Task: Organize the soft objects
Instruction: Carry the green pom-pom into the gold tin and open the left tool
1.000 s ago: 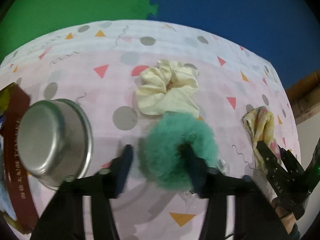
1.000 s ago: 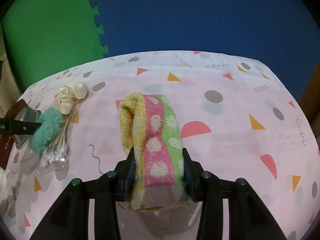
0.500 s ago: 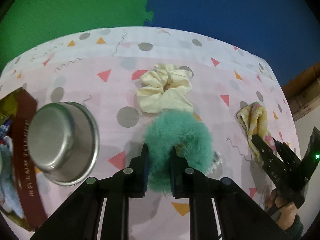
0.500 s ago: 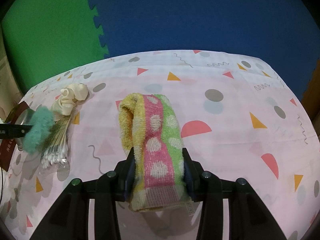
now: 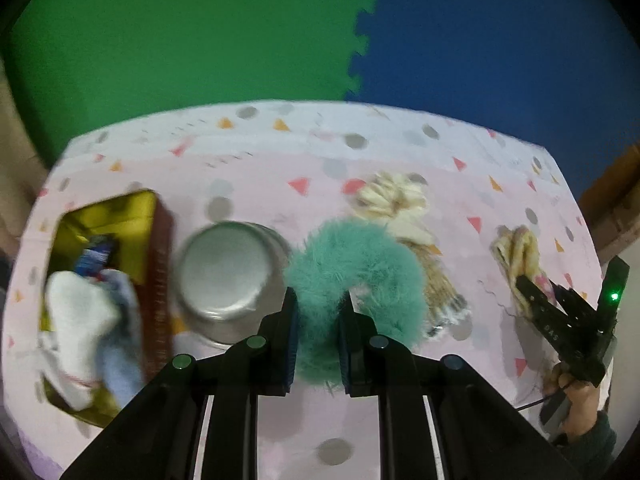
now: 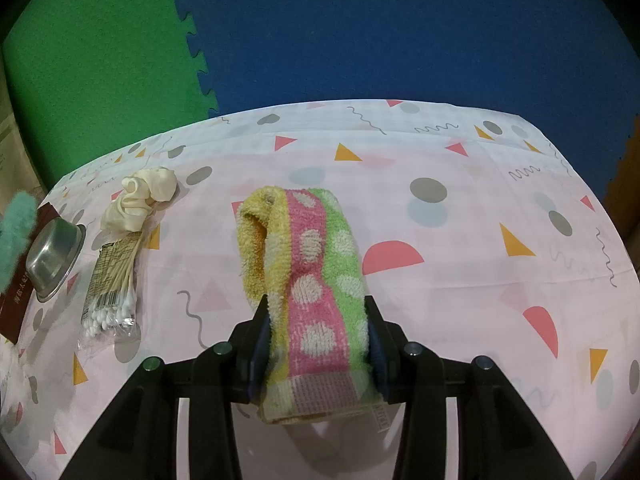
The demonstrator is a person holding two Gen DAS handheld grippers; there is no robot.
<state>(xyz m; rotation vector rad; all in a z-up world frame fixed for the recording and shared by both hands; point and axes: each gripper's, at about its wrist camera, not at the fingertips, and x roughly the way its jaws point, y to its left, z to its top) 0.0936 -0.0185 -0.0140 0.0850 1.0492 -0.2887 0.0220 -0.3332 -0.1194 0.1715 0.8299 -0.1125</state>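
Observation:
My left gripper (image 5: 318, 316) is shut on a fluffy teal scrunchie (image 5: 360, 268) and holds it in the air above the table, beside a steel bowl (image 5: 224, 268). The scrunchie also shows at the left edge of the right wrist view (image 6: 16, 232). My right gripper (image 6: 316, 320) is shut on a folded towel with yellow, pink and green stripes (image 6: 308, 264), which lies on the tablecloth. A cream scrunchie (image 6: 140, 196) lies on the table to the left; it also shows in the left wrist view (image 5: 394, 204).
A gold and brown tin box (image 5: 156, 264) at the left holds white and blue cloths (image 5: 80, 316). A bag of cotton swabs (image 6: 112, 284) lies below the cream scrunchie. The steel bowl (image 6: 54, 256) stands next to the box. Green and blue foam mats lie beyond the table.
My left gripper closed on the teal scrunchie, lifted it off the cotton swabs and moved left toward the bowl and box. The right gripper and towel stayed still.

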